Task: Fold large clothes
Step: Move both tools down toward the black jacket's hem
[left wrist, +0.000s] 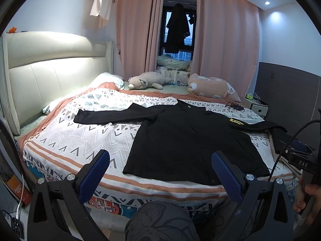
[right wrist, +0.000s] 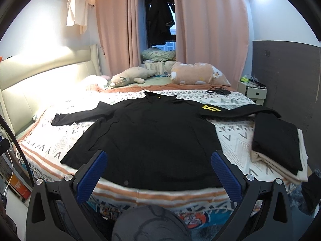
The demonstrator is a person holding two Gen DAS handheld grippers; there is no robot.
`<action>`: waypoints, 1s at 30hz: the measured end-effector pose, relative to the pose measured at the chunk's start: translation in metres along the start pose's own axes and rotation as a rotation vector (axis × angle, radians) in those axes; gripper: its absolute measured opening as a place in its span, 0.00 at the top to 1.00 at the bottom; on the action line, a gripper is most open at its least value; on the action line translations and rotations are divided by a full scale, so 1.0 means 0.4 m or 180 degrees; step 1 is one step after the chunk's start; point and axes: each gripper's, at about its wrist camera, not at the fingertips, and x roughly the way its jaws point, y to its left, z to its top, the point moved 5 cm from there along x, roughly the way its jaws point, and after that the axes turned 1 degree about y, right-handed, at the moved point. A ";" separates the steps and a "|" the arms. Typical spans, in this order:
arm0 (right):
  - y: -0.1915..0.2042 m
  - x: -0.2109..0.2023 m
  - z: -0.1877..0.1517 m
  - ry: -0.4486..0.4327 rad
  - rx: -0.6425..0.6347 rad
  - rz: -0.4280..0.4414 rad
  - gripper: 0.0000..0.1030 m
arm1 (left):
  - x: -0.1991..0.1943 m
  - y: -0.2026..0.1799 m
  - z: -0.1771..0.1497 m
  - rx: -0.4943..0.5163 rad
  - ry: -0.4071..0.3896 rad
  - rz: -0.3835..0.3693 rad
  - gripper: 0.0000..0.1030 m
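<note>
A large black long-sleeved shirt [left wrist: 190, 138] lies spread flat on the patterned bedspread [left wrist: 80, 138], collar at the far side, sleeves stretched out left and right, a yellow patch [left wrist: 236, 121] on the right sleeve. It also shows in the right wrist view [right wrist: 152, 140]. My left gripper [left wrist: 160, 158] is open and empty, held above the bed's near edge by the shirt's hem. My right gripper [right wrist: 160, 158] is open and empty, over the hem's middle. The right gripper's body [left wrist: 301, 158] shows at the right of the left wrist view.
A stack of folded black and beige clothes [right wrist: 278, 144] sits at the bed's right edge. Plush toys [right wrist: 130, 78] and a pink pillow [right wrist: 198, 76] lie at the far side. A black cable bundle [right wrist: 218, 90] lies beyond the shirt. A nightstand [right wrist: 252, 90] stands at the right, the headboard [left wrist: 50, 70] at the left.
</note>
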 end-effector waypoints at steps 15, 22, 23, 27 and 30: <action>-0.003 0.335 0.165 0.0216 -0.0058 0.0230 0.00 | 0.297 0.118 0.089 -0.0310 0.0264 0.0275 0.00; 0.008 0.473 0.231 0.0237 -0.0069 0.0336 0.00 | 0.419 0.198 0.126 -0.0440 0.0379 0.0417 0.00; 0.009 0.494 0.241 0.0237 -0.0064 0.0343 0.00 | 0.438 0.212 0.132 -0.0457 0.0398 0.0441 0.00; 0.016 0.569 0.271 0.0247 -0.0011 0.0368 0.00 | 0.507 0.258 0.152 -0.0476 0.0444 0.0538 0.00; 0.034 0.633 0.296 0.0277 0.0022 0.0387 0.00 | 0.553 0.294 0.168 -0.0521 0.0480 0.0567 0.01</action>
